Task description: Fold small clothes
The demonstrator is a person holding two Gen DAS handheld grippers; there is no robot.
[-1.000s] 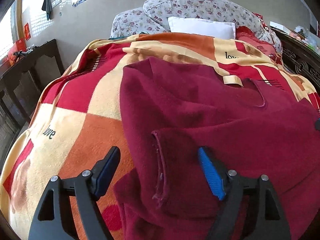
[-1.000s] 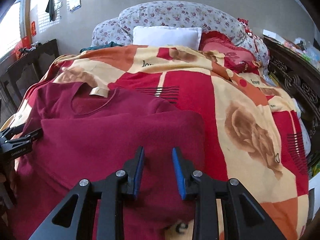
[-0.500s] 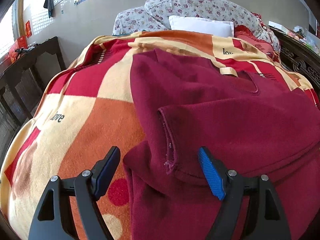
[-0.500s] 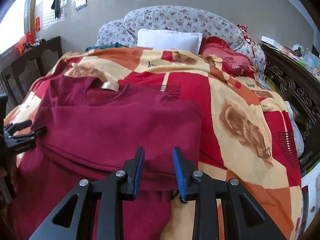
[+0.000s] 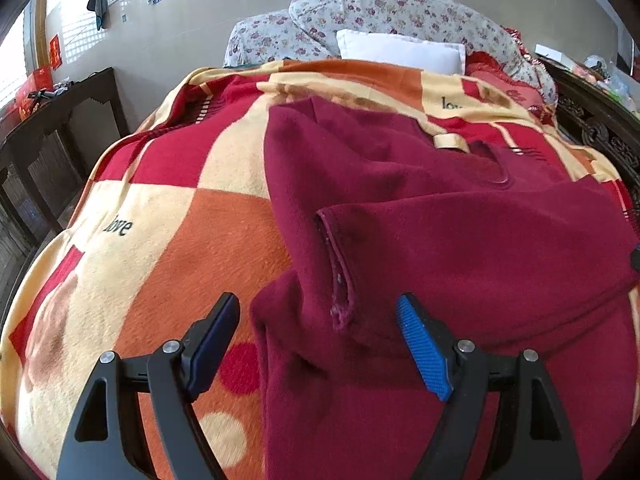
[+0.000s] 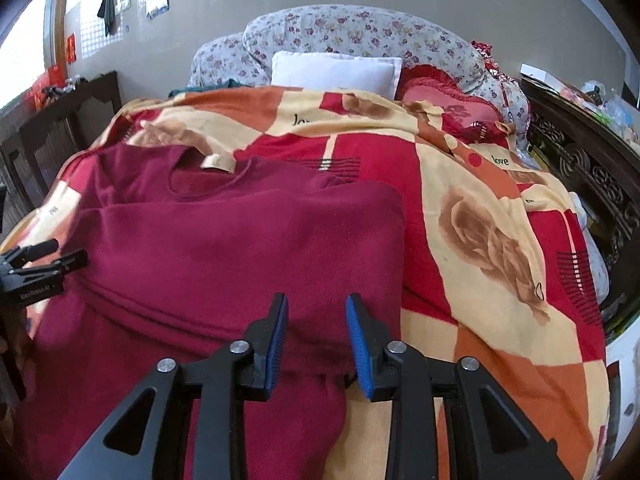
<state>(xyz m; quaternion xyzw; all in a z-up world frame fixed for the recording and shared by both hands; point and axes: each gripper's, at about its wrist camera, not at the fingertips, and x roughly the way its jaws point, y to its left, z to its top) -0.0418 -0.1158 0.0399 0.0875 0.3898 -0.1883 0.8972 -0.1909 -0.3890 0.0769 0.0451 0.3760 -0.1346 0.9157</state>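
A dark red fleece top lies on the checked blanket, neck opening and beige label at the far end. A sleeve is folded across its body, its cuff just ahead of my left gripper. That gripper is wide open and empty above the top's near left edge. In the right wrist view the top fills the left half. My right gripper is open, empty, above the top's near right edge. The left gripper's fingertips show at the far left.
The blanket covers a bed. A white pillow and floral bedding lie at the head. Dark carved wooden furniture stands on the right, a dark wooden bench on the left.
Both grippers have drawn back toward the near end of the bed and risen a little. The folded sleeve stays in place across the top. Both jaws stay open.
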